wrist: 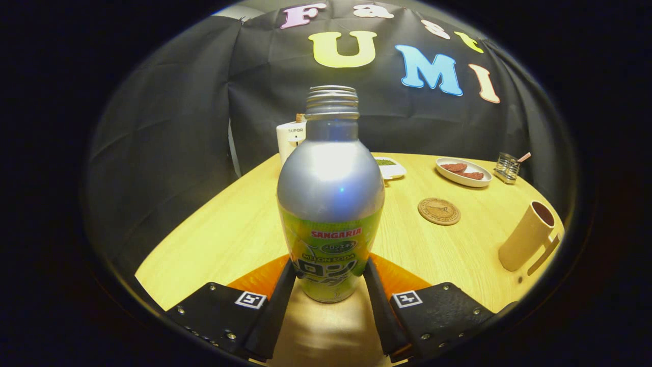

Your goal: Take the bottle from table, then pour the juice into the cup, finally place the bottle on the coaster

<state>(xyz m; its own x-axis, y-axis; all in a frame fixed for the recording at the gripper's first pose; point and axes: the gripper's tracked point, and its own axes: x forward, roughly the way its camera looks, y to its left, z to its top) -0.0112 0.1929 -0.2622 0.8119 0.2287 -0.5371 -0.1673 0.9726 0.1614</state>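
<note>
A silver bottle [330, 193] with a green label and an open threaded neck stands upright between my fingers. My gripper [331, 272] is shut on its lower label, the left finger [282, 295] and the right finger [376, 295] each pressing a side. The base is just above or on the wooden table [229, 229]; I cannot tell which. A round cork coaster [439, 211] lies ahead to the right of the bottle. Further right, near the table's edge, stands a tall tan cup [527, 234] with a handle.
A white plate of red-brown food [463, 172] and a small metal holder [507, 167] sit beyond the coaster. A small white dish with something green [391, 167] and a white container [291, 140] lie behind the bottle.
</note>
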